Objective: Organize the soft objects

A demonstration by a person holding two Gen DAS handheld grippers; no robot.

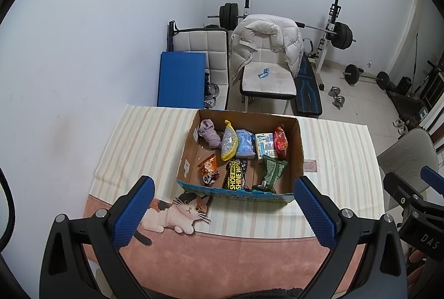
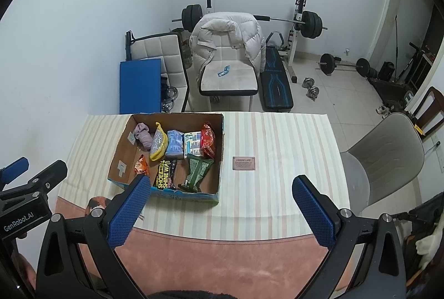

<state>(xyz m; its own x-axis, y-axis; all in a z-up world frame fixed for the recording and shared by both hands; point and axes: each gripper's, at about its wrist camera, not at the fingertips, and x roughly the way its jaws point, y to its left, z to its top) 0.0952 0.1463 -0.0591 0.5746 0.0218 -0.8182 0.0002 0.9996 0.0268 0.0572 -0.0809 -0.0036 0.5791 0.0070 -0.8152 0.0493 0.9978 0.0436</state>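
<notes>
An open cardboard box [image 1: 301,149] [image 2: 222,149] stands on the striped tablecloth. It holds several soft items: a purple sock [image 1: 209,134] [image 2: 144,136], a yellow pouch [image 1: 229,143] [image 2: 158,145], a blue pack [image 1: 245,145], a white carton [image 1: 265,146], a red packet [image 1: 280,138] [image 2: 208,139], an orange snack bag [image 1: 208,168], a black shoe-shine pack [image 1: 236,178] [image 2: 166,174] and a green packet [image 1: 272,171] [image 2: 197,170]. My left gripper [image 1: 223,213] is open and empty, above the table in front of the box. My right gripper [image 2: 220,211] is open and empty, to the box's right front.
A small pink card [image 2: 244,163] lies on the cloth right of the box. A cat picture [image 1: 177,211] is printed on the cloth. A grey chair [image 2: 385,157] stands at the table's right. A chair with a white jacket [image 1: 266,49] and weights are behind.
</notes>
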